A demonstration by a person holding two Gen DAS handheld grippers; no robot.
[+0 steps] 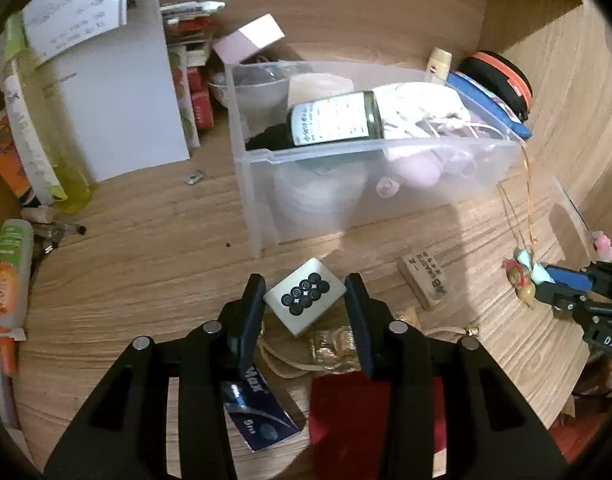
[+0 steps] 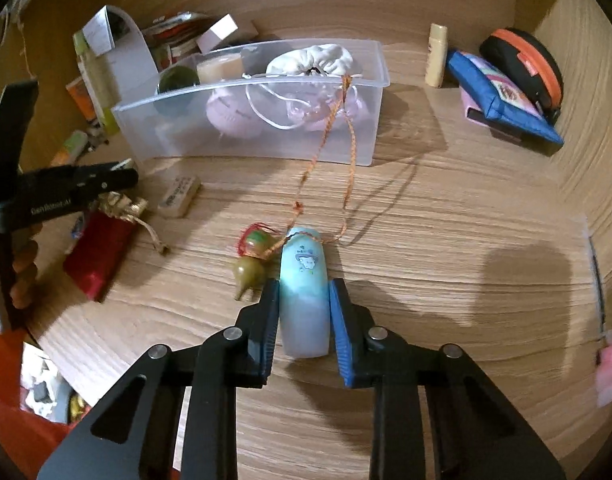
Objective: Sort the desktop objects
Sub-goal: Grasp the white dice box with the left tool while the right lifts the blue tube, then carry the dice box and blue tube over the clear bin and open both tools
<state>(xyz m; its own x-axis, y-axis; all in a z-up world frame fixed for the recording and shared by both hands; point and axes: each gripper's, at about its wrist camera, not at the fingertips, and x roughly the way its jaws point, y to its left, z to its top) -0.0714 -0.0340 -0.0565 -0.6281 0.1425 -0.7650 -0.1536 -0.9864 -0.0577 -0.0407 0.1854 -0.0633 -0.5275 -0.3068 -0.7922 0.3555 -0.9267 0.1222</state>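
Fingers (image 2: 302, 312) of the right gripper clamp the bangle (image 2: 304, 296) above the bench (image 2: 426, 240), left fingers (image 1: 304, 300) straddle the tile (image 1: 304, 297) unclosed; the cord (image 2: 326, 140), draped over the bin (image 2: 241, 120), may snag.

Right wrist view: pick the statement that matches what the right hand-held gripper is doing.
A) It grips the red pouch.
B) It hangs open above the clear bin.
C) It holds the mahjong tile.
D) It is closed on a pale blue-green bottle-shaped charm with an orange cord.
D: the right hand-held gripper has both fingers pressed against the sides of the pale blue-green charm, whose orange cord runs up to the clear bin.
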